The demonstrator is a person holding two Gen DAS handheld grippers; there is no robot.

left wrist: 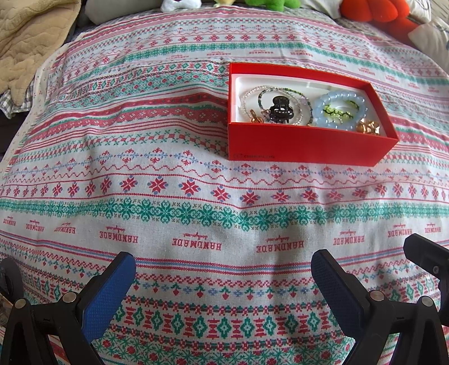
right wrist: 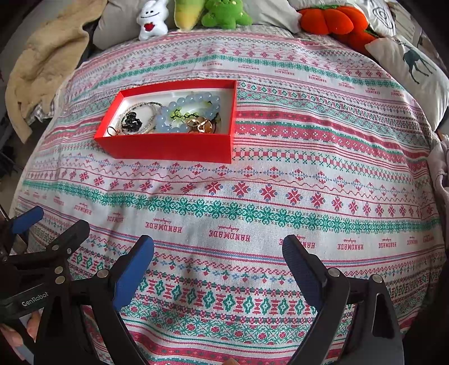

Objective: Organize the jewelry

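An open red box point(left wrist: 306, 144) point(right wrist: 168, 147) with a white lining rests on the patterned cloth. Inside lie a pale blue bead bracelet point(left wrist: 322, 108) point(right wrist: 196, 98), thin beaded bracelets point(left wrist: 254, 92), a dark hair claw point(left wrist: 280, 111) point(right wrist: 132, 120), a green and black bead piece point(left wrist: 335, 112) and gold pieces point(left wrist: 367, 127) point(right wrist: 200, 125). My left gripper point(left wrist: 223, 269) hangs open well in front of the box, nothing between its blue pads. My right gripper point(right wrist: 217, 252) is likewise open and empty, nearer than the box and to its right.
A patterned cloth point(right wrist: 280, 174) covers the bed. Plush toys line the far edge: a white one point(right wrist: 153, 18), a green one point(right wrist: 226, 14), an orange one point(right wrist: 334, 19). A beige blanket point(left wrist: 31, 42) lies far left, a deer cushion point(right wrist: 412, 64) far right.
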